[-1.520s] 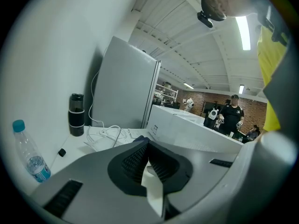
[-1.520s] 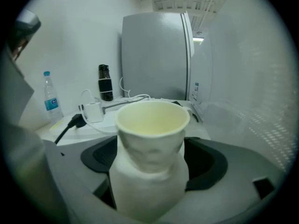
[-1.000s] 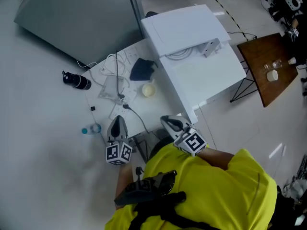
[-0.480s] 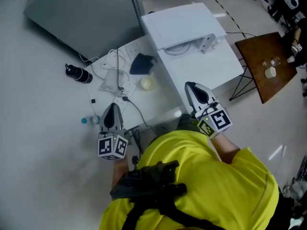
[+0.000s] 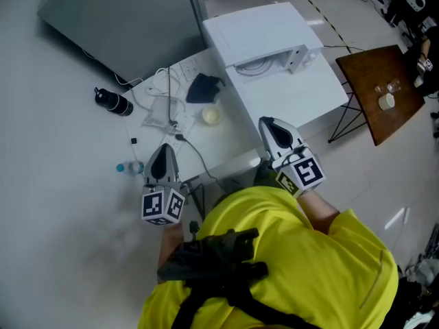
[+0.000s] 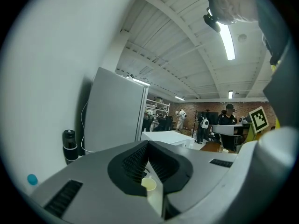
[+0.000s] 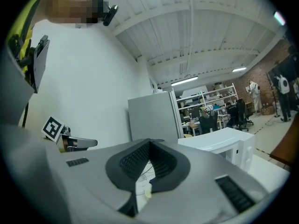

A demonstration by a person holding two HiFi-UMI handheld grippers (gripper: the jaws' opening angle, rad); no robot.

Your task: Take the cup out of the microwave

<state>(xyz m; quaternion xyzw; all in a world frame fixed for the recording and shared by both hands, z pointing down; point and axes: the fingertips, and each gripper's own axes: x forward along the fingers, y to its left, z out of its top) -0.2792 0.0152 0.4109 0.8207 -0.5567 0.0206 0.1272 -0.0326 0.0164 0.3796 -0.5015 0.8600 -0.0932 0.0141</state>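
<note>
Already out: the pale cup point(image 5: 211, 116) stands on the white tabletop point(image 5: 230, 146), outside the white microwave point(image 5: 264, 26).

Seen from the head view, the person in a yellow shirt point(image 5: 295, 266) holds both grippers over the table's near edge. The left gripper point(image 5: 163, 162) and the right gripper point(image 5: 277, 132) each have their jaws pressed together with nothing between them. The cup sits upright just beside a dark cloth point(image 5: 204, 88) and loose white cables point(image 5: 164, 98), well apart from either gripper. The microwave is behind it, to the right. A black bottle point(image 5: 113, 103) sits farther left, near a grey panel point(image 5: 130, 19).
</note>
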